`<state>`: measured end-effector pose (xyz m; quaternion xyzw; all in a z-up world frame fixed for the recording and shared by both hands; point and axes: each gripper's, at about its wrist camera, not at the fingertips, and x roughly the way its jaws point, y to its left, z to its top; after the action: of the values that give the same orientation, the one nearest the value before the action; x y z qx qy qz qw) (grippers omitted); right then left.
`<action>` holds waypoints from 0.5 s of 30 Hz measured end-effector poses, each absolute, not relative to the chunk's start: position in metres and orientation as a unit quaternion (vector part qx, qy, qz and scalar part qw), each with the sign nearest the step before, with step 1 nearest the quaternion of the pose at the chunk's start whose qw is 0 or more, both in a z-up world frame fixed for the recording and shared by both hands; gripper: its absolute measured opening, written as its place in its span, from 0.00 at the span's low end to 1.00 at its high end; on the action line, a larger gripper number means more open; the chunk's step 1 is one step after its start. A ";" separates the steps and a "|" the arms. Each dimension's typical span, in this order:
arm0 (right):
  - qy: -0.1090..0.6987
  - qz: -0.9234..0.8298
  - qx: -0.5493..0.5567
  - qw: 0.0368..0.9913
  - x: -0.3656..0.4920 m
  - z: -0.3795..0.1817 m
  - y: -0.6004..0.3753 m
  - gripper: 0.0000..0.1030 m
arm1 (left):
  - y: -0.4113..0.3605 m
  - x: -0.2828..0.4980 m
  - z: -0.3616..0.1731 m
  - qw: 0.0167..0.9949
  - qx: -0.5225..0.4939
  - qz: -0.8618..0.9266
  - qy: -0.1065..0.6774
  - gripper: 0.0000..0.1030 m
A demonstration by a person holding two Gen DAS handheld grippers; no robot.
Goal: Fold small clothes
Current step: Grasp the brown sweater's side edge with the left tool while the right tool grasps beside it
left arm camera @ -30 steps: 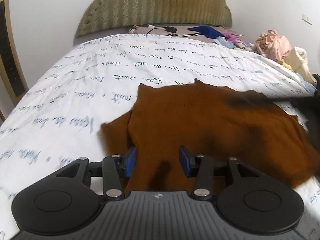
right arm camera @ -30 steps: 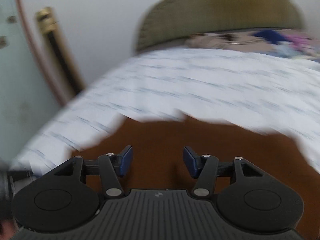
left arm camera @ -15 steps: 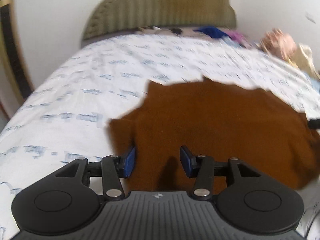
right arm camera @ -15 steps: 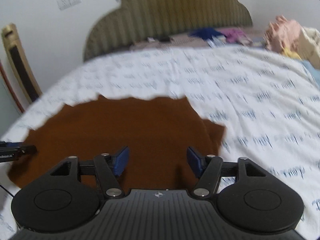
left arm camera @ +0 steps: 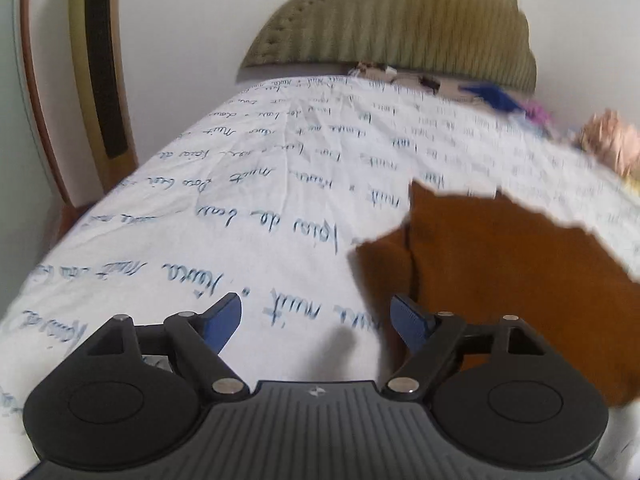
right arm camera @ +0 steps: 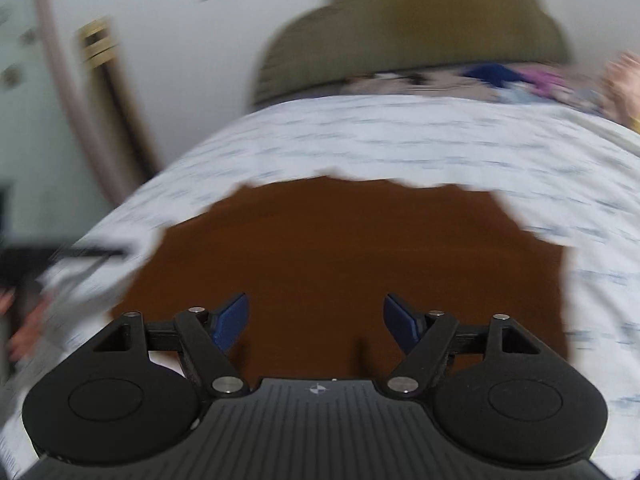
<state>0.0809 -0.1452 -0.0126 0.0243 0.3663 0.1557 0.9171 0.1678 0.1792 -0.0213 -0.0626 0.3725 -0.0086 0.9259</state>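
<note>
blue cursive covers the bedsheet [left arm camera: 248,216], unreadable; brown garment [left arm camera: 500,272] at 2 o'clock; left gripper [left arm camera: 316,316] and right gripper [right arm camera: 316,316] jaws apart, empty.

The garment [left arm camera: 500,276] is of one plain rust-brown colour, without any print; in the right wrist view [right arm camera: 348,264] it shows the same flat brown. The bed sheet [left arm camera: 240,208] under it is white, covered with rows of blue handwritten script. Behind the sheet, the headboard [left arm camera: 404,20] is olive green with fine vertical ribs and a dotted stitched border. To the left of the headboard stands a gold-coloured panel [left arm camera: 100,68] with a black stripe in its middle. To the right of the headboard lie a dark blue cloth [left arm camera: 492,96] and a pale pink cloth [left arm camera: 612,144]. The left gripper [left arm camera: 316,316] is black with blue pads [left arm camera: 224,320]; the right gripper [right arm camera: 316,316] has the same colours.
</note>
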 end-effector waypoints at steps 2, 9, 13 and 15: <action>0.367 0.199 0.004 0.909 0.070 -0.019 -0.106 0.72 | 0.182 0.180 -0.023 0.921 -0.085 -0.022 0.380 0.80; 0.328 0.261 -0.138 0.897 0.039 -0.034 0.011 0.74 | 0.163 0.210 -0.035 0.921 -0.049 -0.025 0.385 0.80; 0.325 0.267 -0.187 0.888 0.043 -0.045 0.044 0.74 | 0.155 0.224 -0.038 0.920 -0.045 -0.036 0.388 0.80; 0.322 0.254 -0.212 0.887 0.042 -0.050 0.055 0.74 | 0.151 0.230 -0.039 0.920 -0.039 -0.041 0.388 0.80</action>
<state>0.0420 0.0552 -0.0502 -0.2118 0.3221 0.2538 0.8871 0.2300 0.1511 -0.0389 -0.0386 0.3882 -0.0415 0.9198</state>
